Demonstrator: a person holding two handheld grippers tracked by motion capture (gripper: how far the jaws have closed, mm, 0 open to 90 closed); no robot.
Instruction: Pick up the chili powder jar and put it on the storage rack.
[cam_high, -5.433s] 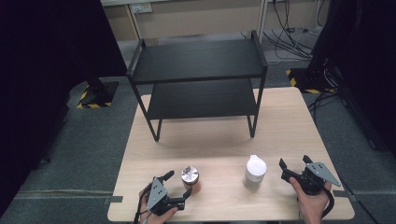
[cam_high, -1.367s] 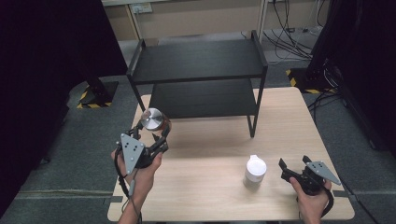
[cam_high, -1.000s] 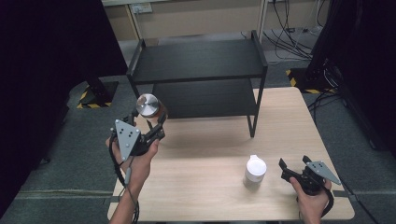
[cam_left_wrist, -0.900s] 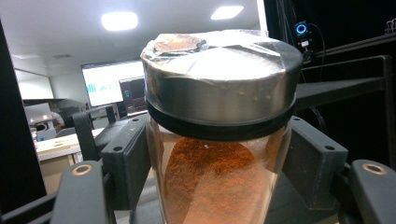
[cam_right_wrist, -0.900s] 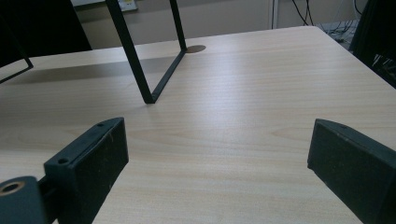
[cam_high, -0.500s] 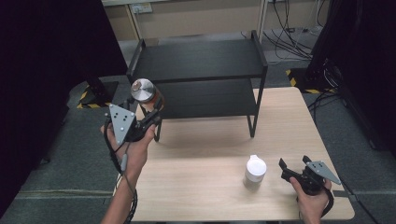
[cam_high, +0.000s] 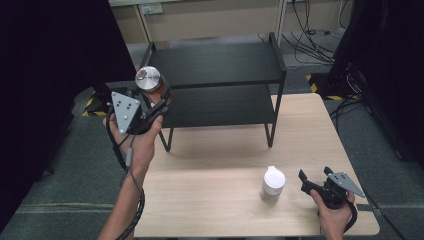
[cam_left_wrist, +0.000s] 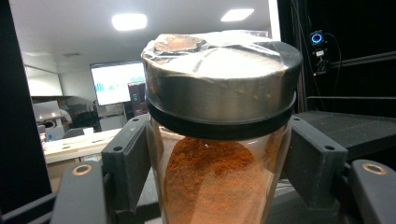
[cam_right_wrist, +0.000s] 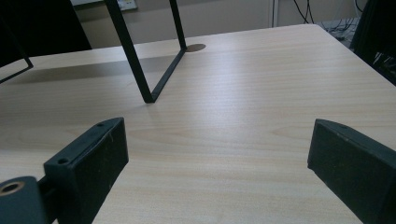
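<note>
Spice jar (cam_left_wrist: 219, 140) clamped in left tongs (cam_high: 155, 107), base cut off, right tongs (cam_high: 312, 182) wide open, holding nothing.

wooden table (cam_high: 220, 200), black shelf rack (cam_high: 215, 75), white jar (cam_high: 273, 183)

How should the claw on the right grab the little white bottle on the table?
Probably around the middle of the white bottle, coming in level from its right side, where the right claw waits with its jaws wide open. The bottle stands upright and looks round, so two flat jaws should squeeze its sides evenly. The cap looks rounded, so gripping there might slip.
</note>
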